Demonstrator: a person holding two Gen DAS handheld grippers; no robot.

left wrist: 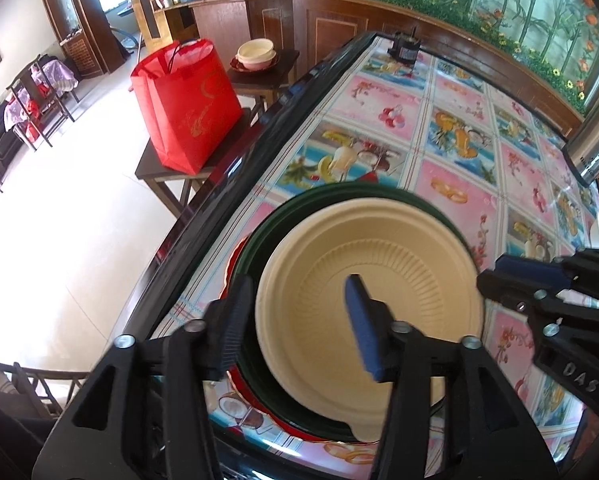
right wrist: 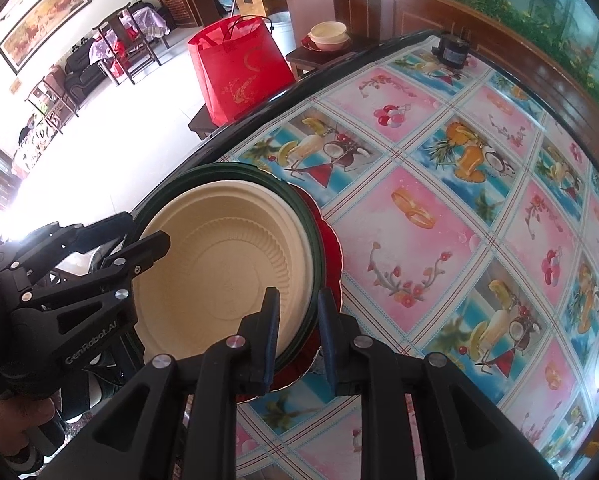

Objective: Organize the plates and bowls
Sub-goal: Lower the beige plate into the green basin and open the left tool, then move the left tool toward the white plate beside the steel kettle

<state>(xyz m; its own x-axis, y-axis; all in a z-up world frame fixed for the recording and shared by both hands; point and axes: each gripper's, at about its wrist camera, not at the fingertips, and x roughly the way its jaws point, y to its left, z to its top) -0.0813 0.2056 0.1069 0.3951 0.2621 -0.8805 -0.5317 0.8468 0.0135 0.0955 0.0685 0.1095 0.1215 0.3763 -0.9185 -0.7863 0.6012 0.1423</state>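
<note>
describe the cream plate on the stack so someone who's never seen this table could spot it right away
Start at the table with the pink and blue fruit-patterned cloth and go to its near edge, where a stack of round dishes sits. The cream plate is the topmost piece, nested in a dark green plate above a red scalloped one. It alone is pale, with fine radial ribs.

Both cameras ride on the handheld grippers and look steeply down, close over the stack of plates [left wrist: 371, 300] near the table's [left wrist: 459, 152] left edge. The left wrist view looks from the near edge, along its own 2 fingers [left wrist: 235, 328], toward the far corner. The right wrist view sits just beside it, over the stack's right rim. Both share the plates [right wrist: 227, 264], the patterned tabletop [right wrist: 439, 208] and the red bag [right wrist: 239, 68] beyond the left edge.
</note>
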